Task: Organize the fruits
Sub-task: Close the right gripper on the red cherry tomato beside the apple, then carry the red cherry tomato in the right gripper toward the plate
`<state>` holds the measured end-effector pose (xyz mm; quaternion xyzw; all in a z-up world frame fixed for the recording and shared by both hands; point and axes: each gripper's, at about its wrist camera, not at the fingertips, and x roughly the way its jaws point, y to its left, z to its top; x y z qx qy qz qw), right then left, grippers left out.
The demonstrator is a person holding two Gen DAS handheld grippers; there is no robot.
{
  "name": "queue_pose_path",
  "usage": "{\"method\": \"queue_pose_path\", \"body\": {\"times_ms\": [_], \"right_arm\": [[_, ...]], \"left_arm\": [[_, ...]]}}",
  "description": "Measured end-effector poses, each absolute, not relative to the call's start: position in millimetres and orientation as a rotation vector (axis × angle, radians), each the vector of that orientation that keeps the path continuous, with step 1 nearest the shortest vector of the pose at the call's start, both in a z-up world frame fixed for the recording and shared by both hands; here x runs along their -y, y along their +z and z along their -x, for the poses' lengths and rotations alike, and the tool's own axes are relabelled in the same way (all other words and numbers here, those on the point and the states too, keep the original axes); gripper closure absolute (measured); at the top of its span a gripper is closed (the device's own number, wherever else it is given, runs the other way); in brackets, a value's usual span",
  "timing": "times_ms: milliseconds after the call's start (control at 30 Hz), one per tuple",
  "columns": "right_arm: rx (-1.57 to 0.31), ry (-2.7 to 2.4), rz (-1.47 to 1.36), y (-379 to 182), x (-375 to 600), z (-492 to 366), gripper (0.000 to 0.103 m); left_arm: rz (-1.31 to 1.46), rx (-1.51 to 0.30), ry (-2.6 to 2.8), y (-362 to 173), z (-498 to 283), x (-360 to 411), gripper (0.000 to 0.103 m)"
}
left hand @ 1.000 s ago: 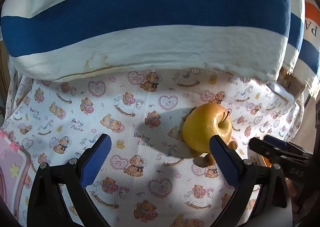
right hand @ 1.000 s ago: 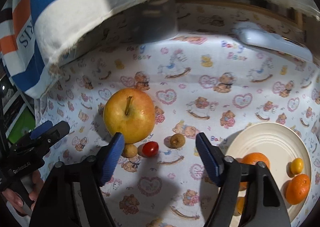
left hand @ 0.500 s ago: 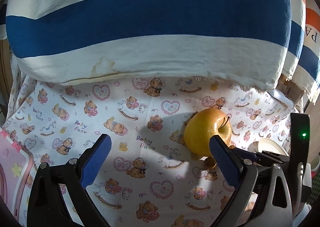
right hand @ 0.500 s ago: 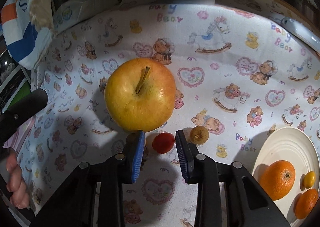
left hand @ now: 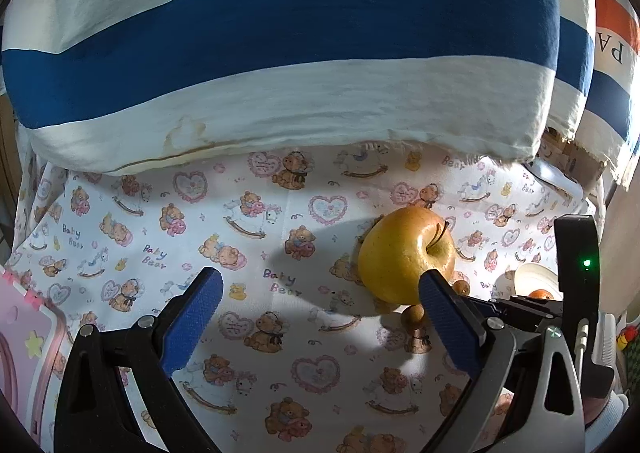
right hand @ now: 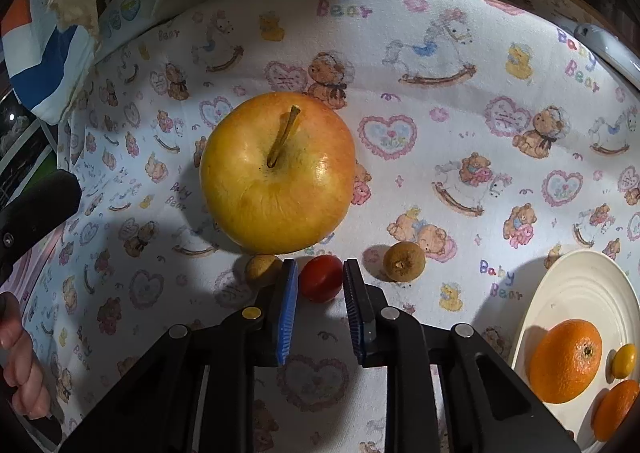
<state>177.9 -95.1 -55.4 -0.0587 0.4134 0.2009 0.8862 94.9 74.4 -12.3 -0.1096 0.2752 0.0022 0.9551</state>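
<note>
In the right wrist view, my right gripper (right hand: 320,267) points down at the bear-print cloth. Its jaws are closing on a red cherry tomato (right hand: 320,279), and the blue pads touch both its sides. A large yellow apple (right hand: 276,173) stands just beyond, stem up. Small brown fruits lie to the left (right hand: 262,267) and right (right hand: 403,261) of the tomato. A white plate (right hand: 572,293) at the lower right holds an orange (right hand: 566,361), another orange (right hand: 616,409) and a small yellow fruit (right hand: 624,361). My left gripper (left hand: 320,285) hangs open and empty, with the apple (left hand: 404,257) behind its right finger.
A big cushion with blue and orange stripes (left hand: 280,53) lies along the back of the cloth. A pink mat (left hand: 16,333) sits at the far left. A white remote-like object (right hand: 604,45) lies at the back right. A person's hand (right hand: 20,365) holds the left gripper.
My right gripper came down closer to the fruit and its jaws went from wide apart to pinching the cherry tomato. The left gripper stayed put and open.
</note>
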Motion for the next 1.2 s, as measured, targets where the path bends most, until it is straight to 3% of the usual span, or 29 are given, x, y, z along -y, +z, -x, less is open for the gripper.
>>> {"method": "queue_pose_path", "body": {"times_ms": [300,367,667,800,867,1200], "right_arm": [[-0.773,0.406,0.112,-34,120,-150,0.08],[-0.755,0.403,0.095,-28,129,-145,0.086],[-0.784,0.402,0.065,-26,149,-138,0.086],[-0.804,0.38,0.07,-31,149,-140,0.075],[-0.79,0.361,0.079,-32,148,-139,0.059],[-0.799,0.306,0.128,-35,149,-142,0.058]], "left_arm": [[0.202,-0.577,-0.026,-16,-97,-67,0.005],[0.19,-0.584,-0.038,-18,-97,-63,0.008],[0.152,-0.613,-0.079,-23,-99,-47,0.013],[0.153,-0.617,-0.078,-24,-99,-47,0.013],[0.157,-0.619,-0.078,-24,-100,-47,0.013],[0.144,-0.615,-0.075,-25,-100,-45,0.013]]}}
